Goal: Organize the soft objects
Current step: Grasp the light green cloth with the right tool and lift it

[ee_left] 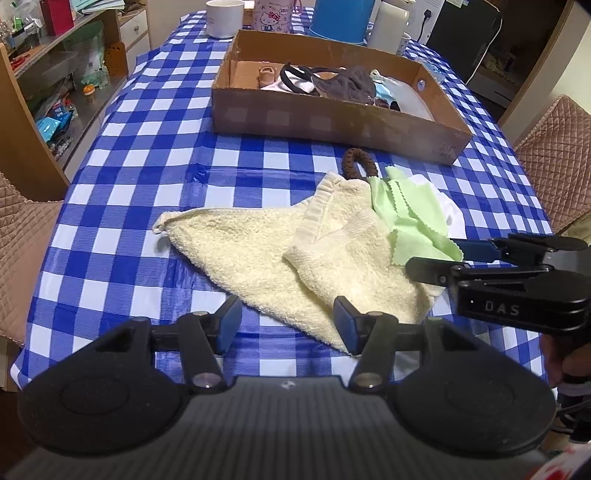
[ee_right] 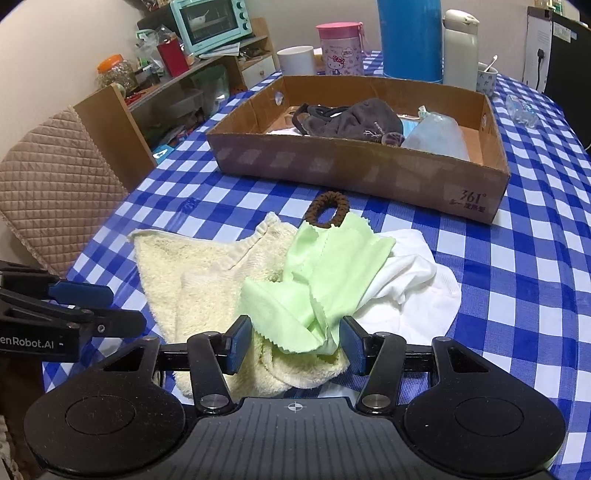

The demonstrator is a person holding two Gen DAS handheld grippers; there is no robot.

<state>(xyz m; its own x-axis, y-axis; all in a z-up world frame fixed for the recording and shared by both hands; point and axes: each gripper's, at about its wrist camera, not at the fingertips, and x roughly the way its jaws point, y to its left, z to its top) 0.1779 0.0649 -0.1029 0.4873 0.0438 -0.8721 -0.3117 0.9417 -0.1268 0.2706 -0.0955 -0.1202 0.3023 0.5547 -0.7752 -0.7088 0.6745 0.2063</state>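
Note:
A cream towel (ee_left: pixel 258 251) (ee_right: pixel 192 288) lies crumpled on the checked tablecloth. A light green cloth (ee_left: pixel 410 218) (ee_right: pixel 314 273) lies on its right part, over a white cloth (ee_left: pixel 448 210) (ee_right: pixel 417 288). A brown hair tie (ee_left: pixel 358 162) (ee_right: pixel 328 214) lies behind them. My left gripper (ee_left: pixel 288 326) is open, its jaws over the towel's near edge. My right gripper (ee_right: pixel 295 343) (ee_left: pixel 436 258) is open, its jaws either side of the green cloth's near corner and the towel fold. A cardboard box (ee_left: pixel 332 118) (ee_right: pixel 351 173) behind holds dark, white and blue soft items.
A white cup (ee_left: pixel 224 18), a pink Hello Kitty tin (ee_right: pixel 340 50), a blue cylinder (ee_right: pixel 410 37) and a white flask (ee_right: pixel 460 50) stand behind the box. Quilted chairs (ee_left: pixel 554 147) (ee_right: pixel 48 177) flank the table. Cluttered shelves (ee_left: pixel 55 74) stand left.

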